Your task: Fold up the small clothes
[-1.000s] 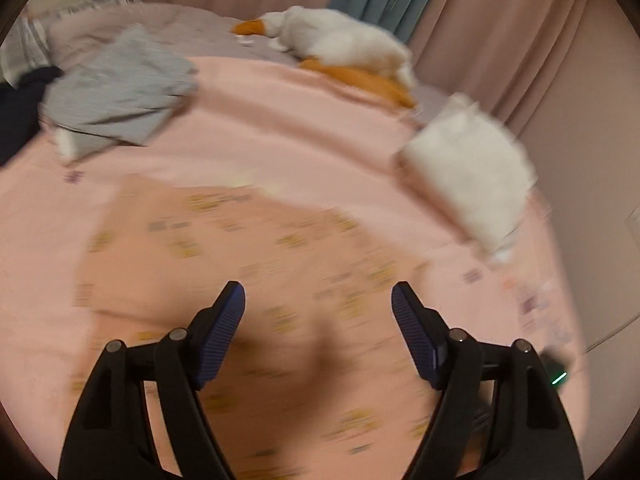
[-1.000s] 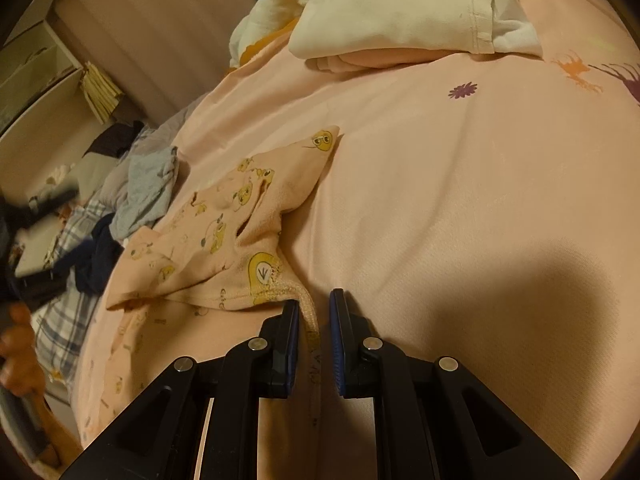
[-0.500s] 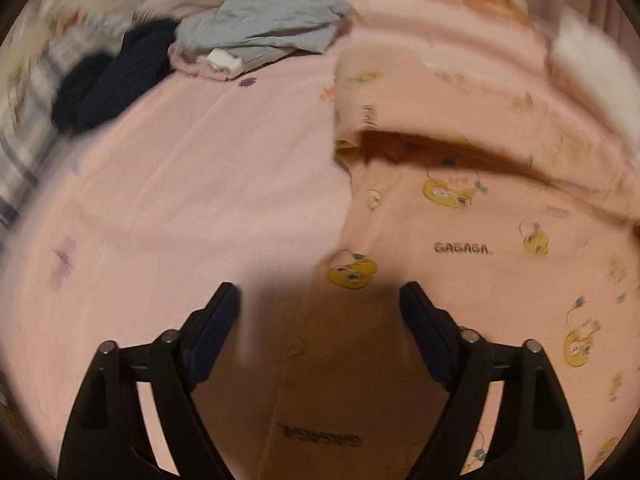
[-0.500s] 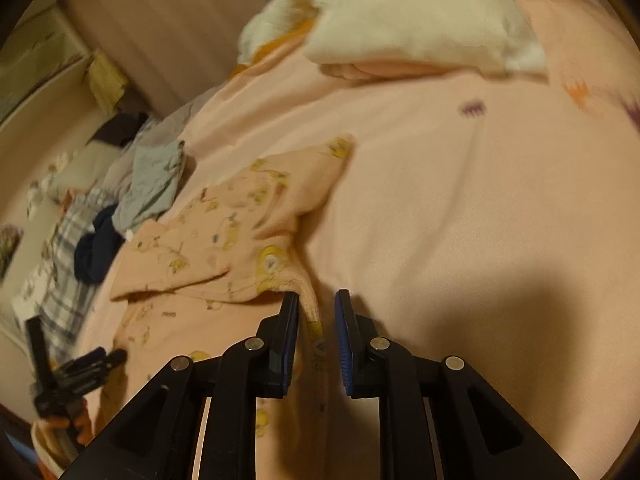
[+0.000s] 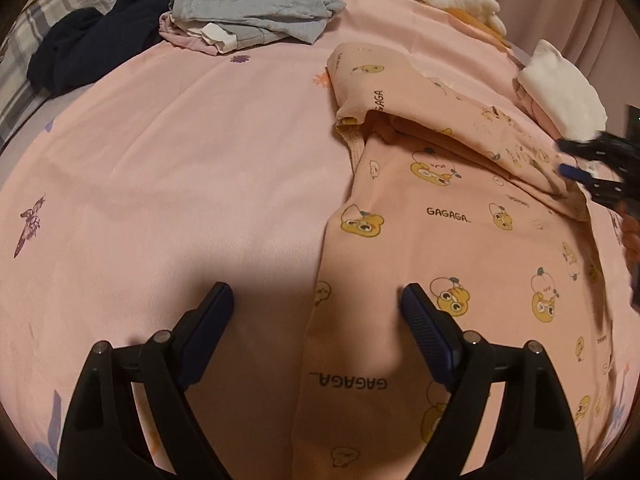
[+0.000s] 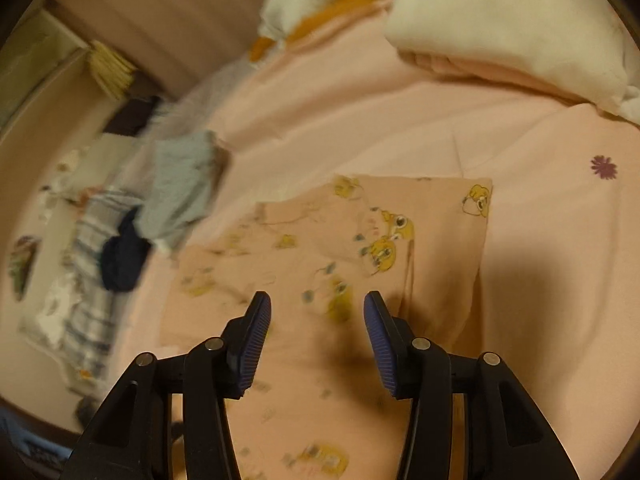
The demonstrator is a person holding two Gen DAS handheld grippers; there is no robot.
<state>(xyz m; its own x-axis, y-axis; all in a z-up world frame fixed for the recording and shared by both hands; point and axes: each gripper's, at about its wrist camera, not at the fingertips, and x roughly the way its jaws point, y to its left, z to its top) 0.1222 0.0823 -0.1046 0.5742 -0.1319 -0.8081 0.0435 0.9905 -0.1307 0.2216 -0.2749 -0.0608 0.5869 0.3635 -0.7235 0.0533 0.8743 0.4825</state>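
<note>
The left gripper (image 5: 316,304) hangs wide apart over the near left edge of the peach printed garment (image 5: 460,240), gripping nothing. The right gripper (image 6: 316,312) has just been opening, with no cloth between its pads, above the flap it seems to have laid over. One fold looks done; next, the left edge needs pinching and carrying across the bed (image 5: 180,152)
</note>
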